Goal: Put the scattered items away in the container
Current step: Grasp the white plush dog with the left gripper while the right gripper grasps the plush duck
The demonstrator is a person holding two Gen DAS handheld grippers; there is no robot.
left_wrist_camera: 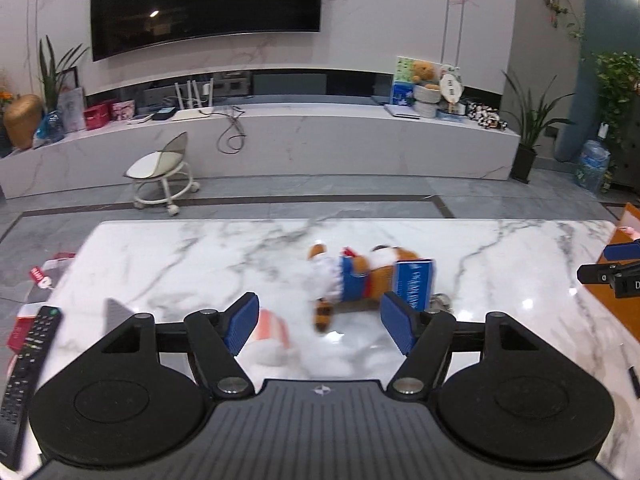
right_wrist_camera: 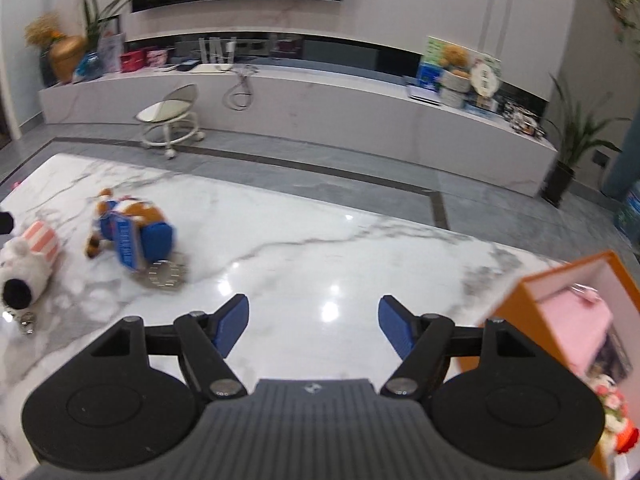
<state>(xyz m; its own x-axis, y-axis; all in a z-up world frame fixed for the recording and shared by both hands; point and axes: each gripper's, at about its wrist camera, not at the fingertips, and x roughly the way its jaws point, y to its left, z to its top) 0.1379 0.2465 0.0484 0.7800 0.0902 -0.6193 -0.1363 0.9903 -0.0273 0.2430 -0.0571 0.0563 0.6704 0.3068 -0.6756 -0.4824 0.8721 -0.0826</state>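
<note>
Marble tabletop (left_wrist_camera: 200,256), white with grey veins, fills the middle and lower part of both fisheye views, with a wall-mounted television (left_wrist_camera: 206,0) across the top of the left wrist view and a long white media bench (left_wrist_camera: 320,140) below it.

At the right edge of the right wrist view stands the orange container (right_wrist_camera: 516,308), open at the top, with a pink item (right_wrist_camera: 576,328) and a small white and red soft toy (right_wrist_camera: 616,420) already inside it. In the left wrist view only an orange corner of it shows at the far right.

A brown plush bear (left_wrist_camera: 360,272) in blue and white clothes lies on its side at the centre of the left wrist view, on the table, well apart from the container. A blue hang tag (left_wrist_camera: 414,284) rests against it; its white lettering is too blurred to read. A round metal disc (right_wrist_camera: 166,274) lies touching the bear, left of centre in the right wrist view.

A white plush toy (right_wrist_camera: 28,268) with a pink striped part lies at the left edge of the right wrist view, near the bear.

A black remote control (left_wrist_camera: 28,372) lies at the lower left of the left wrist view; its button labels cannot be read.

The left gripper (left_wrist_camera: 318,330) has its blue pads spread apart, holding nothing, low in the frame just before the bear. The right gripper (right_wrist_camera: 314,326) is likewise spread wide and empty over bare marble.
</note>
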